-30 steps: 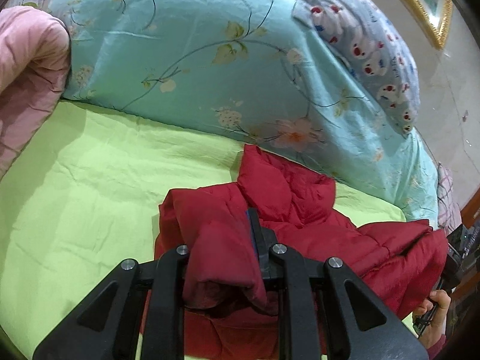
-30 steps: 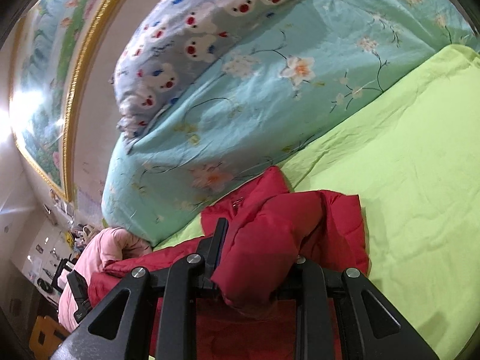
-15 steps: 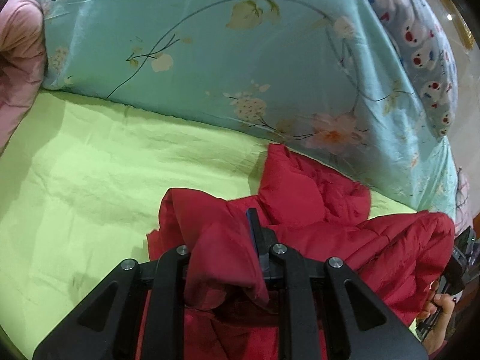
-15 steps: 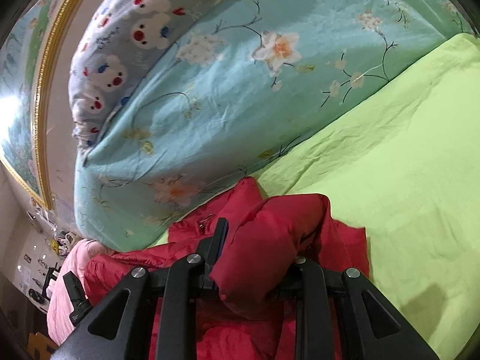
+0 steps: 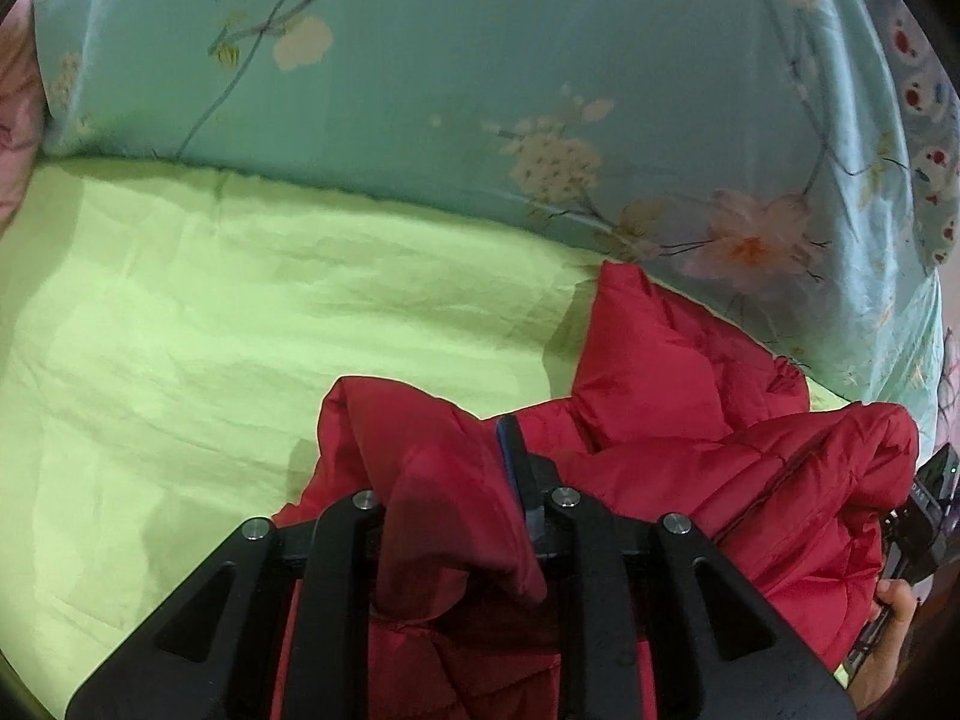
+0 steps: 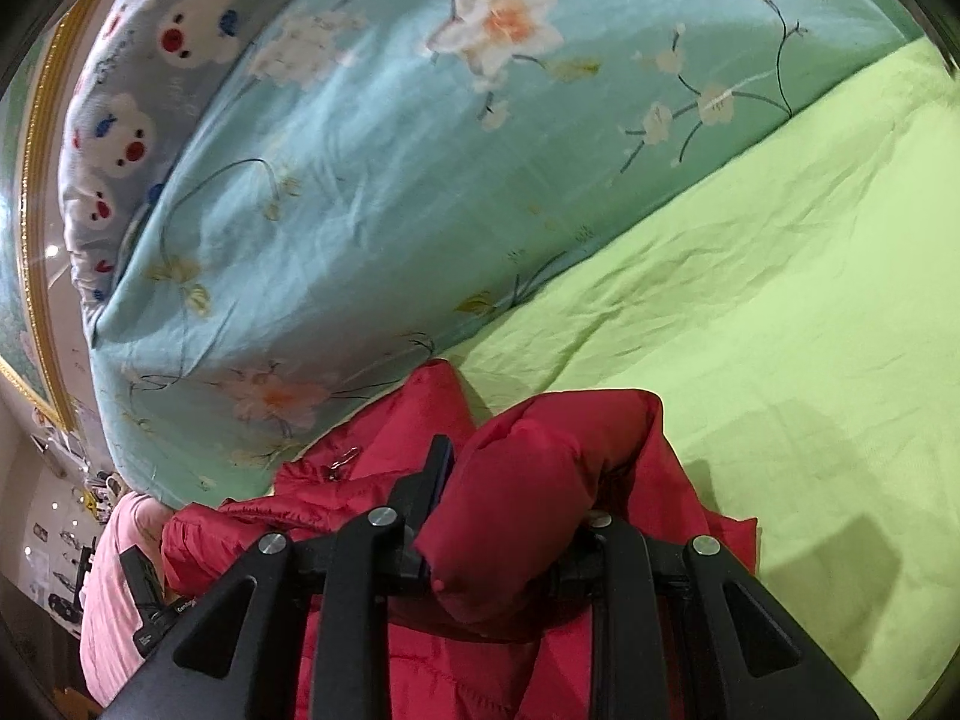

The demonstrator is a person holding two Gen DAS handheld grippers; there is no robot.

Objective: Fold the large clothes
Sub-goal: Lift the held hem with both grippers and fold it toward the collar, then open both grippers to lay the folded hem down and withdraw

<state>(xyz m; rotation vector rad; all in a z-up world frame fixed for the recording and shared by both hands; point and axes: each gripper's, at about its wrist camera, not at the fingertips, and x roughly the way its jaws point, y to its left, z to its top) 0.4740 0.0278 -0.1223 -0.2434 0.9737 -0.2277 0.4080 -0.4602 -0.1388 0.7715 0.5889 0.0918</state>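
One red jacket lies on one bed with a green sheet. One flowered teal quilt, one bear-print pillow, one pink blanket. Two grippers: left, right.

Left wrist view: close over left hand-held gripper, facing steeply down at bed. Right wrist view: close over right hand-held gripper, facing shallower, tilted. Both share red jacket, green sheet, floral duvet.
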